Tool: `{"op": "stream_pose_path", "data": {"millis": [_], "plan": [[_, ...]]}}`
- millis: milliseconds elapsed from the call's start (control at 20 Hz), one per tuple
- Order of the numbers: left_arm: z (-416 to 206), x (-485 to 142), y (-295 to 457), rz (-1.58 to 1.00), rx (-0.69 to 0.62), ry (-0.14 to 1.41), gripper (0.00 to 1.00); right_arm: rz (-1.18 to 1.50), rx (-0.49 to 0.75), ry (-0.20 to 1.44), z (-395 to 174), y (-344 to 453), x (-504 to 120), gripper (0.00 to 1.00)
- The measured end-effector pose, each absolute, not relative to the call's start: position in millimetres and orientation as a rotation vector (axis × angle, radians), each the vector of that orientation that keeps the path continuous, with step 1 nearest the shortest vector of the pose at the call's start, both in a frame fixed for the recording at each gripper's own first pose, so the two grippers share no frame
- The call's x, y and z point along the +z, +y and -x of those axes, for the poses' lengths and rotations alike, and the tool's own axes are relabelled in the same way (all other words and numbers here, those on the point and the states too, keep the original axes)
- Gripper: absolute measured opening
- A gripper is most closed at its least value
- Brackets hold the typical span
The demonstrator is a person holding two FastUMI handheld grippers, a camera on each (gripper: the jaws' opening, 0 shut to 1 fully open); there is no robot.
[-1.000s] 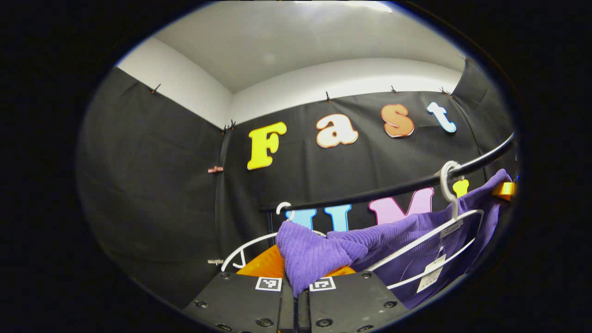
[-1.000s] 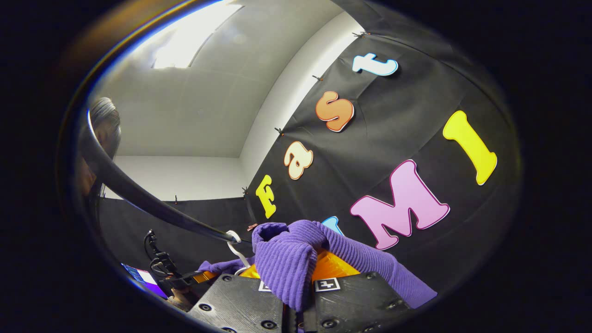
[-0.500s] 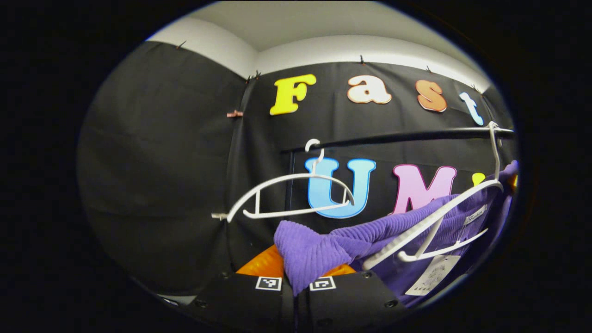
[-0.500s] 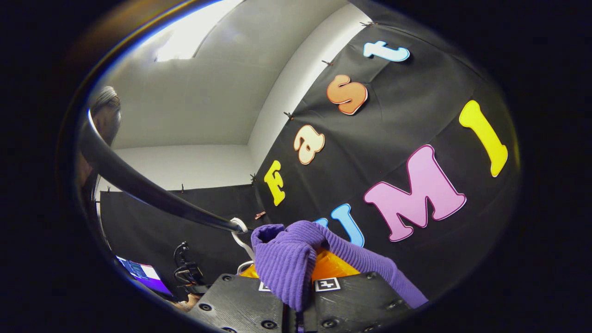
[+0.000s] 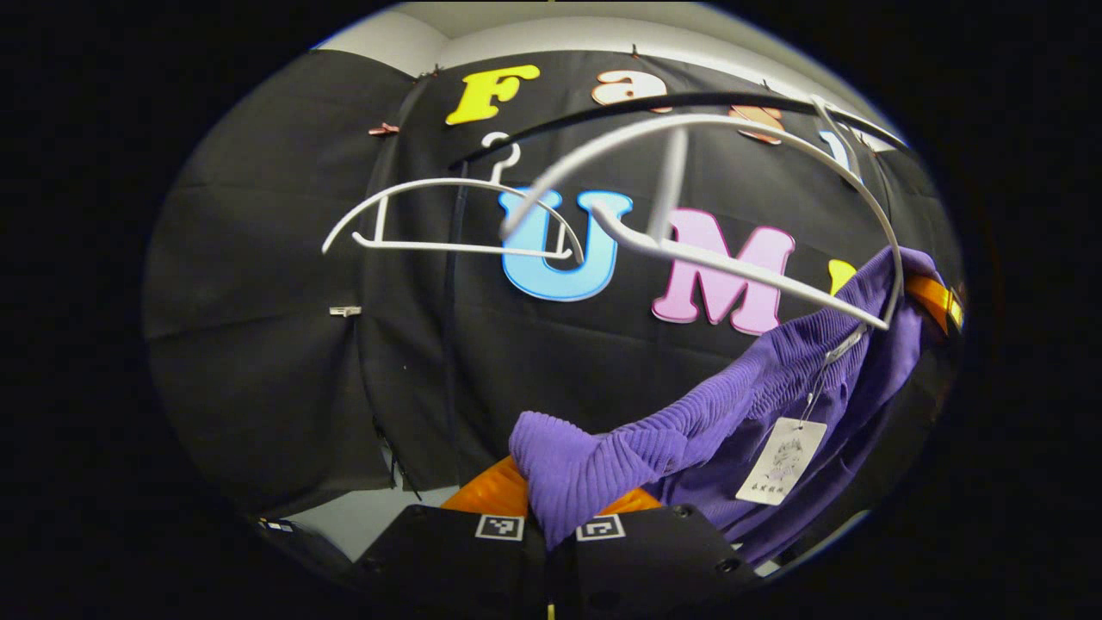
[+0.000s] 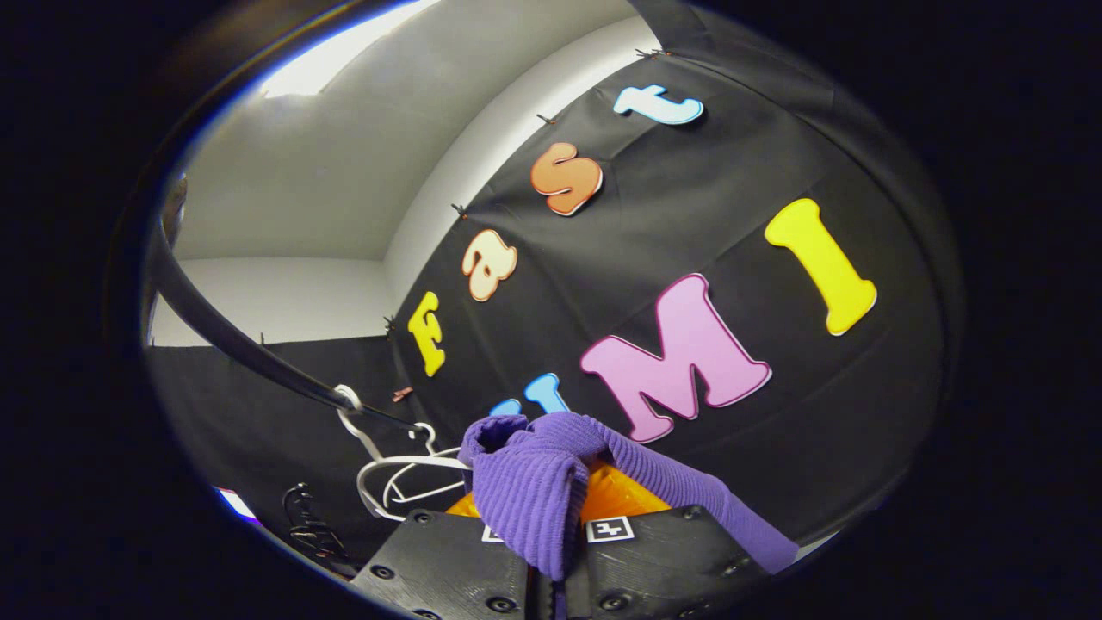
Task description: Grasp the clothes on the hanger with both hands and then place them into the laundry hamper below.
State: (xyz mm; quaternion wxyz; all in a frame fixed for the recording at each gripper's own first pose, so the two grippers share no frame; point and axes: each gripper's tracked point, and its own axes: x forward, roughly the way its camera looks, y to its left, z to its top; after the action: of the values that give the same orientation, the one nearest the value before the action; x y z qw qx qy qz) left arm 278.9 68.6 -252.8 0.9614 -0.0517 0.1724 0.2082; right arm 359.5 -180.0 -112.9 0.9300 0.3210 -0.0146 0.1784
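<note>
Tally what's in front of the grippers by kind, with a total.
White hangers: 2, one bare, one nearer by the garment
Purple garment: 1, with both grippers' jaws closed on it
Paper tag: 1
Black rail: 1
Total: 5

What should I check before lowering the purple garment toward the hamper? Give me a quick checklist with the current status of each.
1. Left gripper shut on the purple garment: ok.
2. Right gripper shut on the garment's other end: ok.
3. Garment free of the near white hanger: not ok, its far shoulder looks draped on the hanger tip.
4. Hanger hook on the black rail: ok.
5. Paper tag hanging loose: ok.
6. Hamper position below: cannot tell.
</note>
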Motion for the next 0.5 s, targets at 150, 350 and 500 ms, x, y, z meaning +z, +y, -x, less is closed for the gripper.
{"op": "stream_pose_path", "data": {"millis": [150,350,500], "plan": [[-279.2,-266.2,45.2,0.162,0.368,0.380,0.09,-0.581,0.246,0.070,-366.4,-201.0,-161.0,0.14],[-270.6,-294.0,13.2,0.183,0.317,0.469,0.09,-0.485,0.235,0.281,-348.7,-182.9,-235.1,0.14],[-258.0,-315.8,-1.5,0.236,0.297,0.529,0.09,-0.503,0.252,0.432,-327.1,-161.7,-287.2,0.14]]}}
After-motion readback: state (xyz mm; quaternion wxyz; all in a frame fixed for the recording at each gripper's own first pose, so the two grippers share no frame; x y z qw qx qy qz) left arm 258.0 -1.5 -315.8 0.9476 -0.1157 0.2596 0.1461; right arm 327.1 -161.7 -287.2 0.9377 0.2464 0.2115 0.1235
